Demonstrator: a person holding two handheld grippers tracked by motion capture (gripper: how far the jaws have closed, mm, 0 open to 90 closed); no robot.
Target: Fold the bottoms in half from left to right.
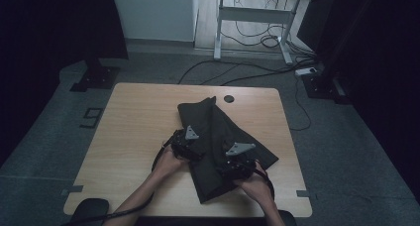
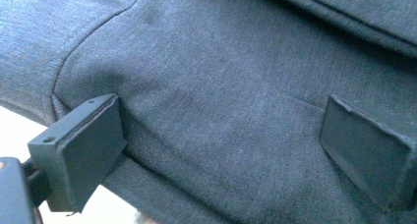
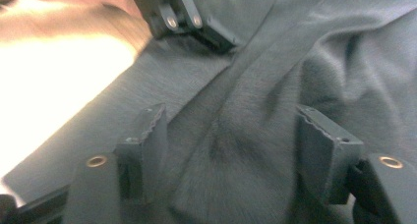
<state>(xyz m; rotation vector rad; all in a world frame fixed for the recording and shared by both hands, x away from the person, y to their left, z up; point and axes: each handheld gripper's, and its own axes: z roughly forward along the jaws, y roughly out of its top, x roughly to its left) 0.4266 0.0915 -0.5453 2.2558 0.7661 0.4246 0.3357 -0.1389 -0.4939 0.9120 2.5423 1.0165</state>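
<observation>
Lying rumpled on the bench [image 1: 133,122] toward its near right corner, the dark garment [image 1: 218,132] sits under both grippers. Left gripper [image 2: 221,135] and right gripper [image 3: 231,155] each hold their fingers spread, pressed down onto the cloth.

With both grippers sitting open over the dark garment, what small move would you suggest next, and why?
Probably close the left gripper on the fabric beneath it. Its jaws stand wide apart with the dark garment lying flat between them, at the garment's left edge near the bare table. The right gripper is likewise open over a wrinkled fold, so nothing is gripped yet.
</observation>
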